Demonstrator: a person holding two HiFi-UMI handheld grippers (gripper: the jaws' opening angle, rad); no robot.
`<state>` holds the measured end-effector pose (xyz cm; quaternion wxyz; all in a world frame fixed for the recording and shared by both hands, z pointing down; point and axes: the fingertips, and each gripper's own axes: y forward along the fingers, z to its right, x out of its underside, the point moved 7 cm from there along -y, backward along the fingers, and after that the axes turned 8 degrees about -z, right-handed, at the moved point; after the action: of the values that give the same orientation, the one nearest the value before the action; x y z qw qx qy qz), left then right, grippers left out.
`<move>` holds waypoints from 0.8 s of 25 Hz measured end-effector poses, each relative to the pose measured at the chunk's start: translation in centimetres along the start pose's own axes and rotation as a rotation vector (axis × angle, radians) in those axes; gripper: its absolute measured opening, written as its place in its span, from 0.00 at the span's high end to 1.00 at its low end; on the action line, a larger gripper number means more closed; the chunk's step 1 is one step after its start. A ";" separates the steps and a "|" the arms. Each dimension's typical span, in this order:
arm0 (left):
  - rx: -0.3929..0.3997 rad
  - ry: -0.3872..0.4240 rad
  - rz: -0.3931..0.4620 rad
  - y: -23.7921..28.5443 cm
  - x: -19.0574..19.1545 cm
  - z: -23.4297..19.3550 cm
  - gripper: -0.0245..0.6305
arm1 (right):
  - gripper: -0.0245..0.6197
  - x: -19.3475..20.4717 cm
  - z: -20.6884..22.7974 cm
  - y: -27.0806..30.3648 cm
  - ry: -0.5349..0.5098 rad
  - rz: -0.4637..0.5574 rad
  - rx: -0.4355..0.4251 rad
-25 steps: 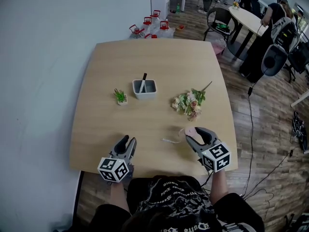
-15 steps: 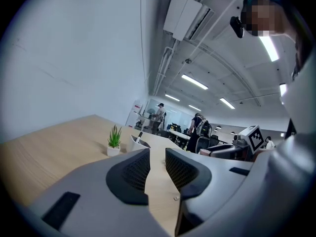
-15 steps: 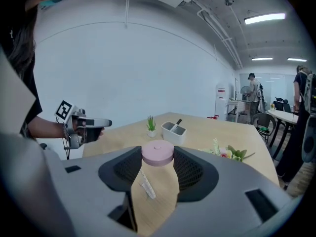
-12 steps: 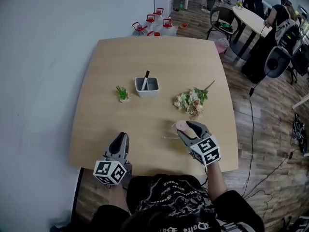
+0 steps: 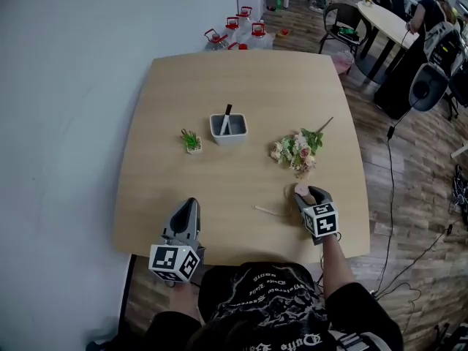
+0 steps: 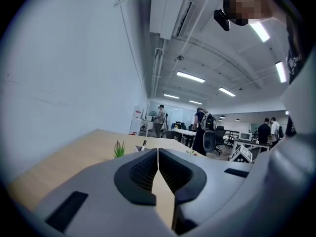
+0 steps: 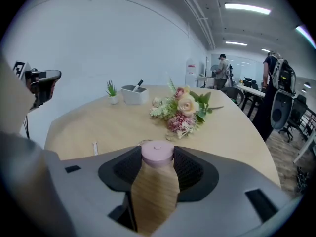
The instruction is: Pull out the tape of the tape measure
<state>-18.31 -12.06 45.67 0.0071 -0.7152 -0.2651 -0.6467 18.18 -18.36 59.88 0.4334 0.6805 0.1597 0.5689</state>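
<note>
A small round pale-pink plastic tape measure [image 7: 157, 153] is clamped at its sides between the pads of the right gripper [image 5: 306, 194], over the near right part of the wooden table [image 5: 219, 174]. A thin pale tape [image 5: 268, 210] is drawn out leftward and lies flat on the tabletop, ending in a small white tab [image 7: 95, 147].

**Three cameras, one table**

Head view: from above the near edge of the table [image 5: 241, 86], steeply down, far enough back to take in the whole top.

Left gripper view: from the left gripper [image 5: 190, 205] at the table's near left, low, facing across it.

Right gripper view: from the right gripper [image 5: 307, 191] at the table's near right, low, with the tape measure [image 7: 157, 154] close before the lens.

Shared by all three: small plant [image 6: 118, 148] and grey box [image 7: 134, 94] mid-table.
</note>
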 end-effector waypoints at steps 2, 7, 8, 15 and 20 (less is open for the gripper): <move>0.018 0.018 -0.020 0.5 0.2 0.4 0.94 | 0.62 0.8 0.8 0.2 0.012 -0.026 0.022; 0.037 0.026 -0.041 1.4 0.3 0.7 0.94 | 0.62 2.7 1.7 0.6 0.015 -0.092 0.077; 0.036 0.023 -0.041 1.5 0.3 0.6 0.94 | 0.62 2.9 1.8 0.6 0.034 -0.085 0.072; 0.043 0.012 -0.041 2.2 0.3 1.1 0.94 | 0.61 3.0 2.1 0.8 0.092 -0.069 0.039; 0.015 -0.003 -0.047 2.5 0.4 1.4 0.94 | 0.54 1.1 1.8 -1.2 0.118 0.032 0.042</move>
<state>-16.10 -13.53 46.65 -0.0034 -0.7095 -0.2867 -0.6437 20.48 -17.60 59.71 0.3996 0.6572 0.1859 0.6115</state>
